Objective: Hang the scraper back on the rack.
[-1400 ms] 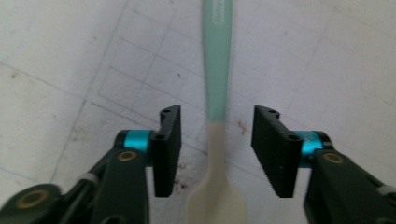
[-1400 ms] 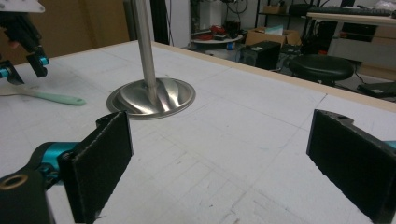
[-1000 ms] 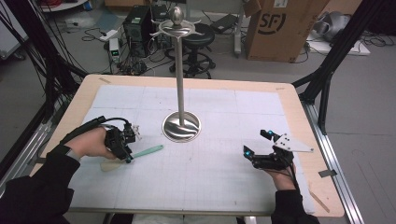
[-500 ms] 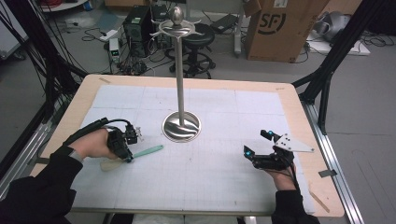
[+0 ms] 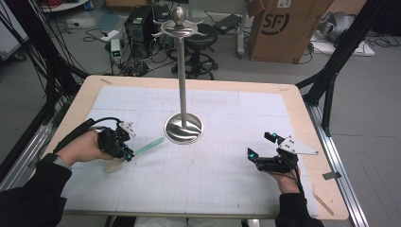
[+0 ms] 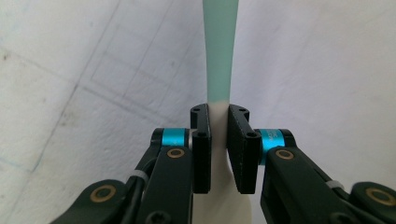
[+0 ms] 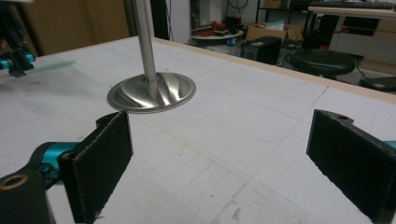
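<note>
One spoon (image 5: 137, 152) (left tool (image 5: 124, 152) clamped)

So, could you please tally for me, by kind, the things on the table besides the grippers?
Spoon (green handle, cream bowl, clamped in the left gripper): 1
Metal stand (round base, tall pole): 1
White gridded mat: 1
Total: 3

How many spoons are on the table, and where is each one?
1. The spoon is at the table's left side, gripped near its neck by the left gripper, with its green handle pointing toward the metal stand.
</note>
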`<state>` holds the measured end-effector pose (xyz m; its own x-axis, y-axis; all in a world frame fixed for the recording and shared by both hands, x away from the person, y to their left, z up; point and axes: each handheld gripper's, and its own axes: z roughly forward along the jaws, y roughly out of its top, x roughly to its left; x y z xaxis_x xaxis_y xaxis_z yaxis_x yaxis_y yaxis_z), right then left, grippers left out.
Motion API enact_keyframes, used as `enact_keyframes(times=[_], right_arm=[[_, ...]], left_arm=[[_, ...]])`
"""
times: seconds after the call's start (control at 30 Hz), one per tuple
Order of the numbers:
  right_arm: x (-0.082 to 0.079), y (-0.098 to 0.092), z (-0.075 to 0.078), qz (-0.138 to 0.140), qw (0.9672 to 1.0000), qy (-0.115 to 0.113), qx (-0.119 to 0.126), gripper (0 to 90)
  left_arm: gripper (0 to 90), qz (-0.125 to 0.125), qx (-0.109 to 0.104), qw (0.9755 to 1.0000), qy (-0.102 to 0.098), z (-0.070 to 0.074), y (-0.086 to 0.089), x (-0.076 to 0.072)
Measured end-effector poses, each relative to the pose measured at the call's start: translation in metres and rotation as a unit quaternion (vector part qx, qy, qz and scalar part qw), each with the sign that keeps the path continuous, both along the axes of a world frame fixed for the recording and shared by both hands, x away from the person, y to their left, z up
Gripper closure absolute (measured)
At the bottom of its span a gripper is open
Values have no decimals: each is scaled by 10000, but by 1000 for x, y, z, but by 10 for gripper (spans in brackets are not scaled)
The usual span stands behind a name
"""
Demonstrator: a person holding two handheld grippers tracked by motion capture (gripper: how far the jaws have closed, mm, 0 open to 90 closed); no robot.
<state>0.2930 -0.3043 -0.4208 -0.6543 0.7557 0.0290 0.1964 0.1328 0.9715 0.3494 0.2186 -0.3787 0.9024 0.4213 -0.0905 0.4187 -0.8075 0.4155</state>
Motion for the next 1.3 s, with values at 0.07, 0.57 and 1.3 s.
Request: enact_keyframes(times=[0.07,0.57,1.3], right_arm=[[0,0,0,-22,10000,-9,9,59],[0,-3,-2,-24,10000,27,30,59],[-1,-5,-2,-11,10000,34,49,59]], left_arm=[[803,72,-234,9997,-12,4,4,-1],[803,791,-1985,9739,-771,18,19,-8],[804,1143,-2885,9307,-1939,81,0,-3]])
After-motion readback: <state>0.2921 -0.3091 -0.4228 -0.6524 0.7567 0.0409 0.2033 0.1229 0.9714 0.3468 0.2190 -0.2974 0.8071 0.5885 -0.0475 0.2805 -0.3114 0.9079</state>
